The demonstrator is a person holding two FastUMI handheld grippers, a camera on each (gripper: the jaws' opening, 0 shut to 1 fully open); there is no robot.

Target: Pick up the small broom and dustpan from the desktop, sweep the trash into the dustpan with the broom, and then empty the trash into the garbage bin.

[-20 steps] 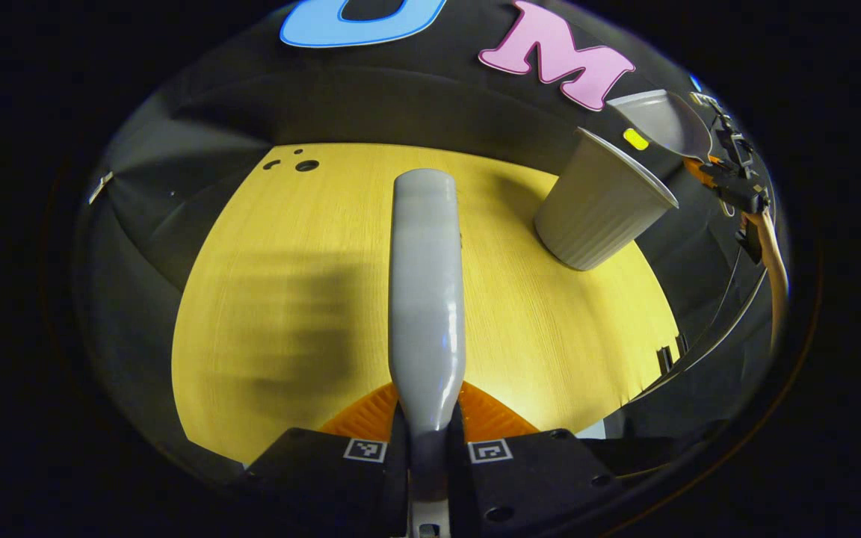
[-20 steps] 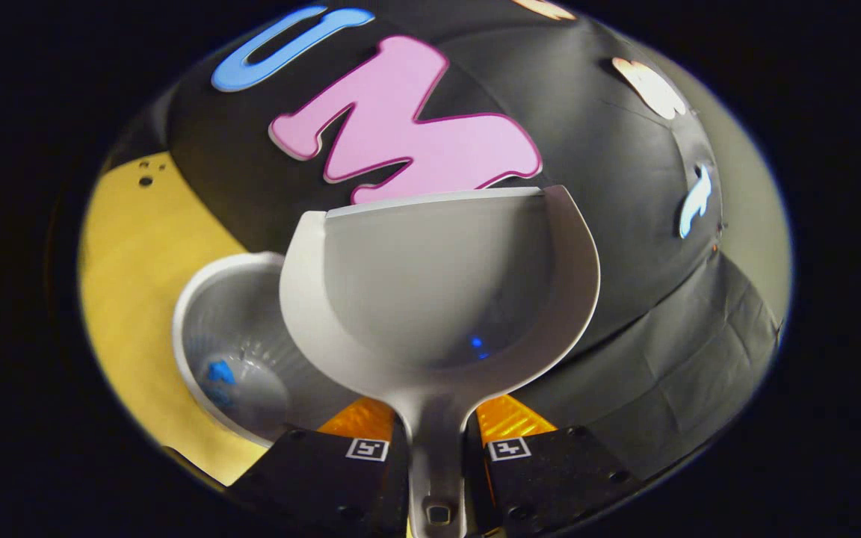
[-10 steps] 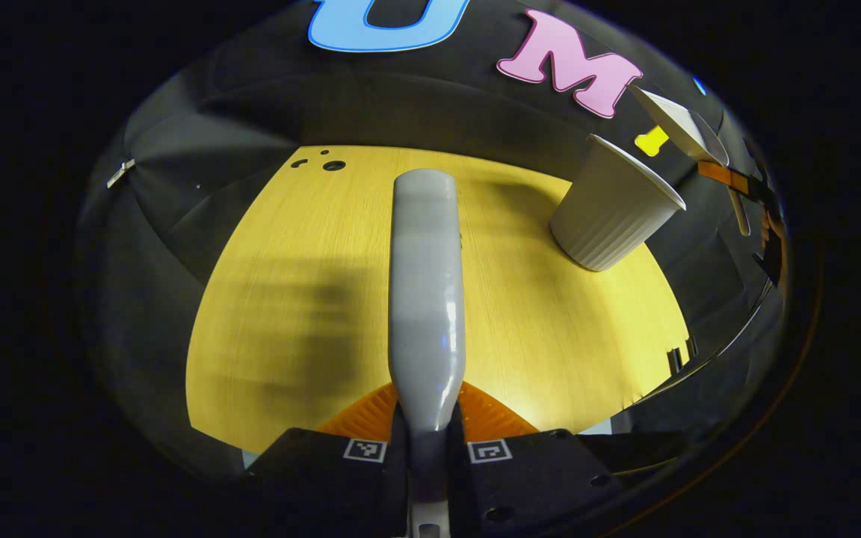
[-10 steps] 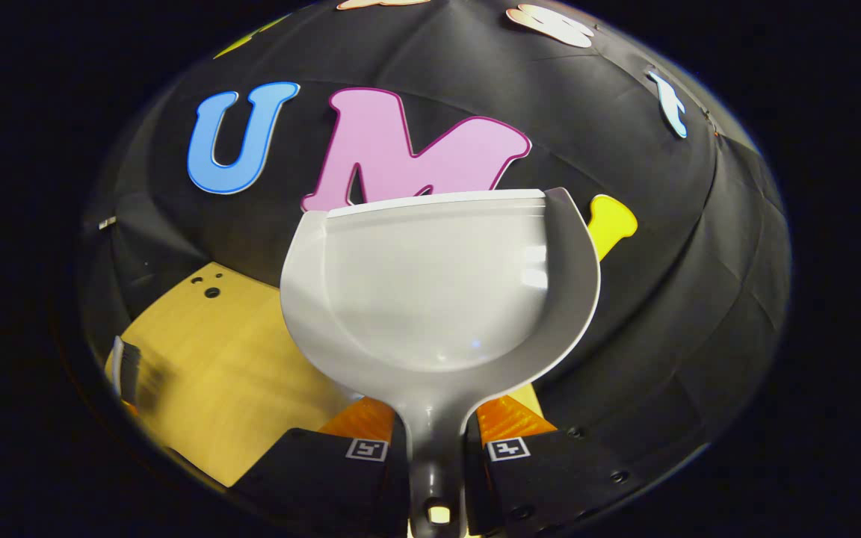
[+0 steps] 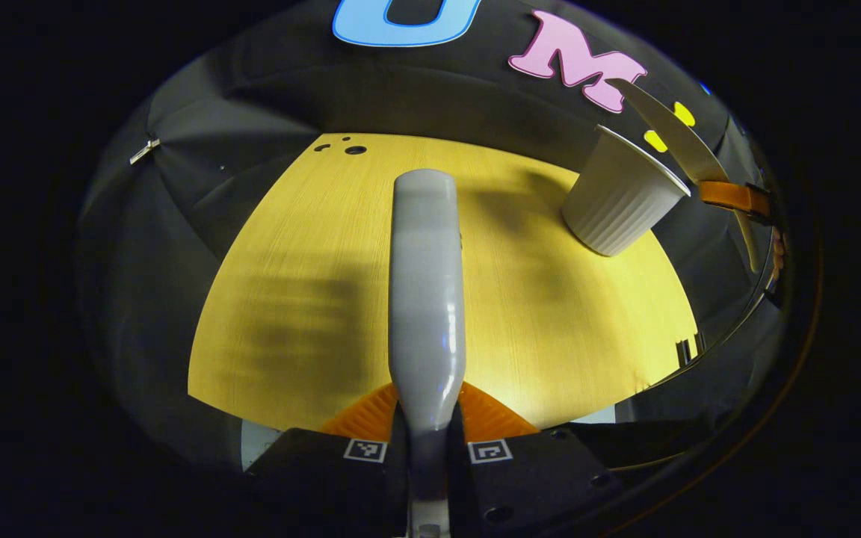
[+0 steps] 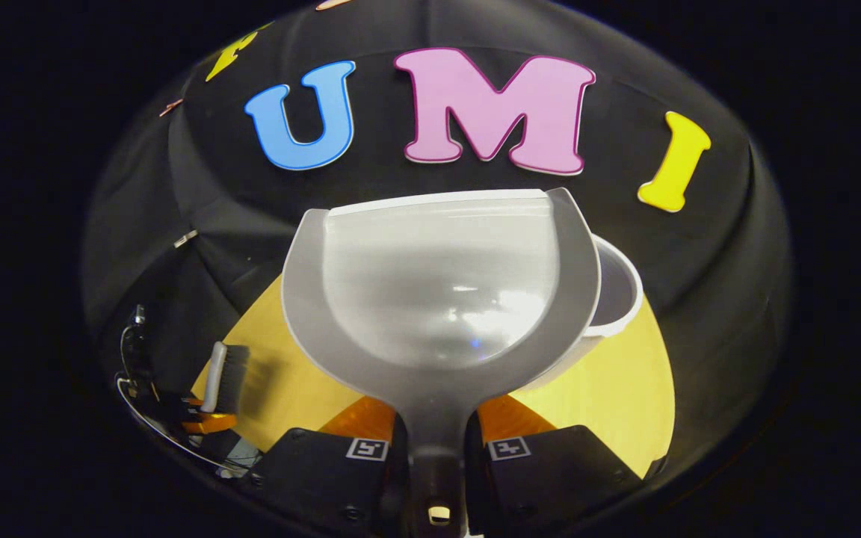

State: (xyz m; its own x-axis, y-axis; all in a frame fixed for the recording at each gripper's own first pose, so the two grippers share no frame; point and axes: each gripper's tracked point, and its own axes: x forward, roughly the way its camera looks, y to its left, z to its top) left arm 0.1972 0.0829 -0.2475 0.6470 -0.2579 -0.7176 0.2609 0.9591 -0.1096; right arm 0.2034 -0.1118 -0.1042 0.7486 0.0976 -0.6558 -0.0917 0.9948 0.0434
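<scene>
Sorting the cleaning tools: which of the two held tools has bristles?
The broom in the left gripper; the dustpan, in the right gripper, is a smooth scoop.

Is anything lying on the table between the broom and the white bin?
No. In the left gripper view, only bare table separates the broom from the bin.

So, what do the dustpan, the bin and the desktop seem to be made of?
Dustpan: probably smooth grey plastic, with soft glossy highlights in its scoop. Bin: likely matte white plastic, with fine moulded ribs. Desktop: wood or wood-look laminate, with a fine straight yellow grain.
</scene>
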